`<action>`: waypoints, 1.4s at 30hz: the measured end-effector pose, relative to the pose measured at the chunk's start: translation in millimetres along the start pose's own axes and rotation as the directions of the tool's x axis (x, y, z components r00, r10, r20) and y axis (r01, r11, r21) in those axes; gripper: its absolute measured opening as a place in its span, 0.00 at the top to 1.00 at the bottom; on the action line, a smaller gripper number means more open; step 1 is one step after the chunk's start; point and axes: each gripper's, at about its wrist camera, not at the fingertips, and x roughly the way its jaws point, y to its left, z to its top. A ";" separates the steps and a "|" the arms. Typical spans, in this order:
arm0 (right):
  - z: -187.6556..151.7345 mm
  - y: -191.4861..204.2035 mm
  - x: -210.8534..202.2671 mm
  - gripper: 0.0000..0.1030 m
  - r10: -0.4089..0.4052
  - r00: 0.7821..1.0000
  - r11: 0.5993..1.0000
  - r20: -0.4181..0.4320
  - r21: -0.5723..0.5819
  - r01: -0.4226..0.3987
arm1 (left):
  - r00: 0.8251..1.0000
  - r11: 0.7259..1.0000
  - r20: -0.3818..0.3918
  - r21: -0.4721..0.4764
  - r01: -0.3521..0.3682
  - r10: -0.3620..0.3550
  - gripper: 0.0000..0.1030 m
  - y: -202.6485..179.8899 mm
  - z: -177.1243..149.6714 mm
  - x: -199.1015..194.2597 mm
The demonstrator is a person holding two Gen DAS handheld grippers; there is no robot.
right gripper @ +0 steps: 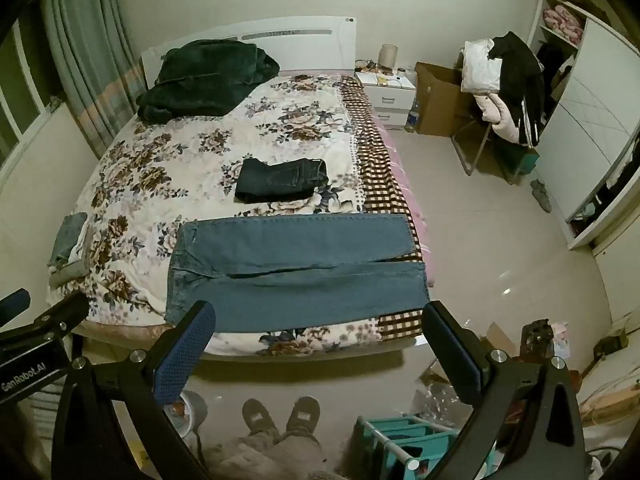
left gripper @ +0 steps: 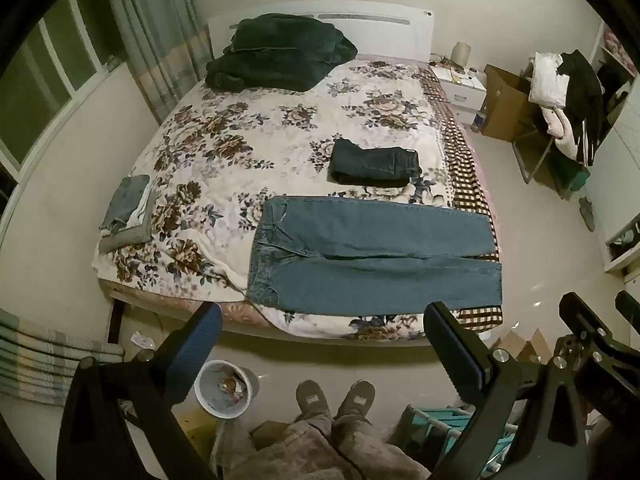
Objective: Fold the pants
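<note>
Blue jeans [left gripper: 372,256] laid flat across the foot of the bed [left gripper: 224,148], waist toward the left, both legs side by side running right, cuffs reaching the bed's right edge over a checked sheet [left gripper: 464,168]. Same jeans [right gripper: 296,268] in the right wrist view, unfolded, nothing touching them.

Left claw [left gripper: 322,344] spread wide, holding nothing, up in the air off the foot of the bed, well apart from the jeans. Right claw [right gripper: 320,344] also spread wide and empty, hovering the same way; in the left view it shows at the far right.

Also on the bed: a folded dark pair of pants [left gripper: 376,166] just beyond the jeans, a small folded stack [left gripper: 128,212] at the left edge, a dark green blanket [left gripper: 276,52] heaped at the headboard. On the floor: a white bin [left gripper: 222,388] near the person's slippers [left gripper: 336,396].
</note>
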 end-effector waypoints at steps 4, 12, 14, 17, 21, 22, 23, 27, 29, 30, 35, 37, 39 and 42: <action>0.0 -0.1 -0.1 0.00 0.003 1.000 1.000 0.005 0.003 -0.003 | 1.000 1.000 -0.004 -0.007 0.007 -0.008 0.00 0.2 0.4 0.5; 0.4 -0.3 0.1 0.00 0.005 1.000 1.000 0.002 0.003 -0.005 | 1.000 1.000 0.004 -0.007 0.009 -0.009 0.00 0.0 1.2 1.7; 0.3 -0.1 0.2 0.00 0.003 1.000 1.000 0.003 0.001 -0.003 | 1.000 1.000 0.006 -0.009 0.008 -0.007 0.00 -0.2 0.9 1.6; 1.1 -0.9 0.9 0.00 0.005 1.000 1.000 0.004 0.001 -0.005 | 1.000 1.000 0.010 -0.008 0.006 -0.006 0.00 -0.4 0.8 1.5; 1.0 -0.8 0.3 0.00 0.003 1.000 1.000 0.006 0.002 -0.003 | 1.000 1.000 0.016 -0.004 0.002 -0.002 0.00 3.9 -1.0 -7.3; 0.8 -0.3 0.3 0.00 0.002 1.000 1.000 0.006 -0.002 -0.002 | 1.000 1.000 0.016 -0.004 0.002 -0.002 0.00 3.8 -0.9 -7.4; 0.7 -0.5 0.2 0.00 0.002 1.000 1.000 0.007 -0.001 -0.002 | 1.000 1.000 0.018 -0.004 0.001 -0.001 0.00 2.9 -1.7 -7.8; 1.0 2.4 -1.8 0.00 0.003 1.000 1.000 0.008 -0.002 -0.003 | 1.000 1.000 0.020 -0.002 0.001 -0.001 0.00 7.0 4.5 -18.2; 0.9 2.4 -2.0 0.00 0.004 1.000 1.000 0.009 0.002 -0.004 | 1.000 1.000 0.020 -0.005 0.001 -0.001 0.00 7.3 5.0 -18.1; 0.8 2.8 -1.8 0.00 0.003 1.000 1.000 0.008 -0.002 -0.003 | 1.000 1.000 0.021 -0.004 0.000 0.000 0.00 7.4 4.9 -18.2; 0.6 6.6 -10.2 0.00 0.002 1.000 1.000 0.010 -0.005 -0.002 | 1.000 1.000 0.023 -0.004 0.001 -0.001 0.00 8.0 4.7 -19.3; 0.1 6.4 -10.6 0.00 0.003 1.000 1.000 0.012 -0.004 -0.003 | 1.000 1.000 0.025 -0.004 0.001 0.000 0.00 7.0 3.8 -18.7; 2.0 9.1 -15.7 0.00 0.004 1.000 1.000 0.015 -0.003 -0.004 | 1.000 1.000 0.026 -0.005 0.001 -0.001 0.00 7.2 4.0 -18.9; 6.4 9.7 -15.4 0.00 0.006 1.000 1.000 0.016 -0.003 -0.006 | 1.000 1.000 0.027 -0.004 0.001 -0.001 0.00 7.1 3.7 -20.0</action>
